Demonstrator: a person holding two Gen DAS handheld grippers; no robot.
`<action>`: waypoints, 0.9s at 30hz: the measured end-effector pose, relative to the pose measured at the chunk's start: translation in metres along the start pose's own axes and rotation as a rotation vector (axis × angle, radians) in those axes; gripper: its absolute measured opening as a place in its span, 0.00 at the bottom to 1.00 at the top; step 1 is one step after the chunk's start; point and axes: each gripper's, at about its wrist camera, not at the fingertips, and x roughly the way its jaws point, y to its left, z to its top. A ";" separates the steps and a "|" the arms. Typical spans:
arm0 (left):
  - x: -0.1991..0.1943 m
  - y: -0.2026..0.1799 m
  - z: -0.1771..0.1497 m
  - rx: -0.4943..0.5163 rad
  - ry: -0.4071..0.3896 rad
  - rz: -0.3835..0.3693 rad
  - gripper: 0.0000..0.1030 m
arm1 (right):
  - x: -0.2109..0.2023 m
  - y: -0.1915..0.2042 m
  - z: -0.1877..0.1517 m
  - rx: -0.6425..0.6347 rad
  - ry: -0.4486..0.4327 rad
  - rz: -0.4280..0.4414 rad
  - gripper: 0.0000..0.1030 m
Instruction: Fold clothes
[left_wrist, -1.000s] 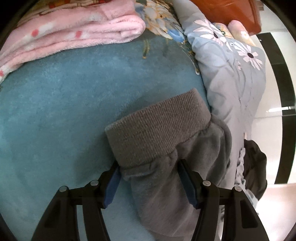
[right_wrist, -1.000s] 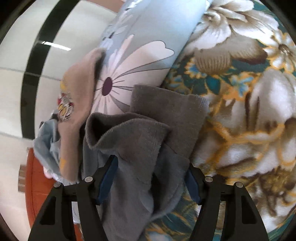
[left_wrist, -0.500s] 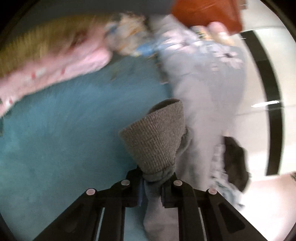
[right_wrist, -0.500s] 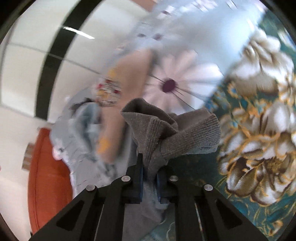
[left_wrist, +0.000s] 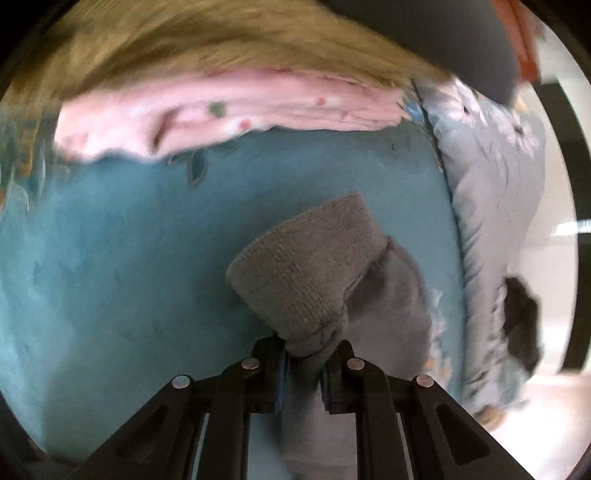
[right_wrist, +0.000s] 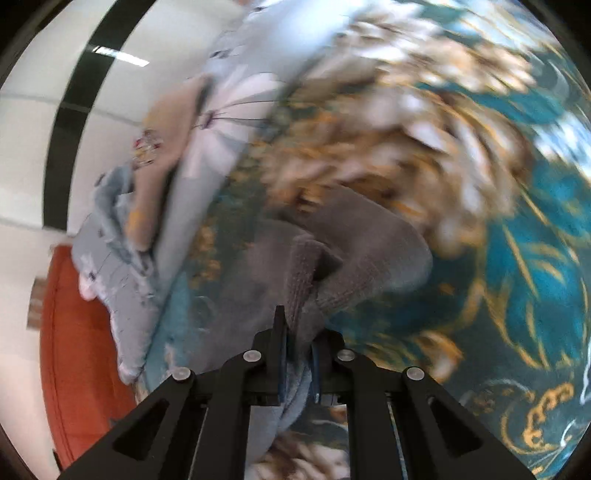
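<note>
A grey sweat garment with ribbed cuffs (left_wrist: 310, 273) is held up over a teal blanket (left_wrist: 122, 280). My left gripper (left_wrist: 303, 363) is shut on the cloth just below one ribbed cuff. In the right wrist view my right gripper (right_wrist: 298, 350) is shut on another ribbed end of the same grey garment (right_wrist: 354, 254), which bunches above the jaws. The rest of the garment hangs down behind the fingers, partly hidden.
A folded pink fleece (left_wrist: 229, 110) lies at the far side of the blanket. A pale blue flowered quilt (left_wrist: 495, 192) runs along the right, also in the right wrist view (right_wrist: 229, 110). A dark garment (left_wrist: 521, 325) lies beyond it. An orange seat (right_wrist: 77, 350) stands lower left.
Both grippers have shut on the grey garment's ribbed ends and lifted it off the bed. Both views have swung, with motion blur.
</note>
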 end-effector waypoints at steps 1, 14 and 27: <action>-0.001 -0.002 0.001 0.013 -0.006 0.001 0.15 | 0.001 -0.005 0.000 0.018 0.002 0.006 0.10; -0.018 0.004 -0.007 0.042 -0.011 -0.014 0.32 | -0.014 0.003 0.009 -0.090 0.047 -0.095 0.27; -0.040 -0.088 -0.069 0.586 -0.075 -0.074 0.40 | 0.005 0.054 0.043 -0.359 0.044 -0.151 0.49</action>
